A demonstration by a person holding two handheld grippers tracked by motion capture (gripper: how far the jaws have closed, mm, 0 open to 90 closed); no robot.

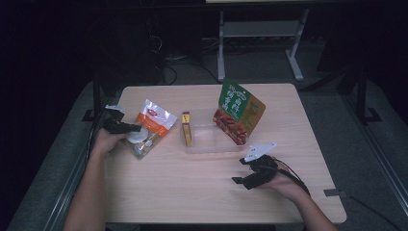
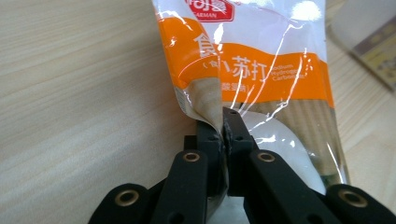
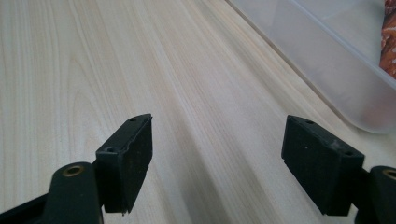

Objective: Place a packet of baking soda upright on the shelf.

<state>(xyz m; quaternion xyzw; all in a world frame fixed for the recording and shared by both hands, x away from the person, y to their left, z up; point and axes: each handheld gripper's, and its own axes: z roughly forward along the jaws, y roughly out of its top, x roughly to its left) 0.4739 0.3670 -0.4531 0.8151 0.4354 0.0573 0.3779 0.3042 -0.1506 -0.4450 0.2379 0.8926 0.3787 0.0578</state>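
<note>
The room around the tabletop [image 1: 207, 192] is dark: grey floor on both sides, a white metal frame standing beyond the far edge, and cables trailing on the floor near it. The tabletop itself is pale wood with a fine lengthwise grain and rounded corners, lit more brightly than anything about it.

Taking the clear plastic tray [image 1: 211, 139] near the middle of the tabletop as the landmark: a green and red snack bag [image 1: 239, 111] leans upright against the tray's right end, its lower part inside the tray. A narrow yellow packet [image 1: 186, 128] lies along the tray's left end. Left of the tray, well apart from it, an orange and white pouch [image 1: 150, 126] lies flat on the wood, with white contents showing through its clear lower part.

The left tool [image 1: 129, 128] sits at the pouch's near left edge, farther from the tray than the pouch is. In the left gripper view its jaws are pressed together on a fold of the pouch's film [image 2: 212, 100], pinched upward between the pads. The left hand [image 1: 105, 140] holds it low over the wood.

The right tool [image 1: 239, 180] rests in front of the tray's right end, nearer the person. In the right gripper view its jaws stand wide apart with bare wood between them, and the tray's wall [image 3: 327, 60] runs across the upper right.
</note>
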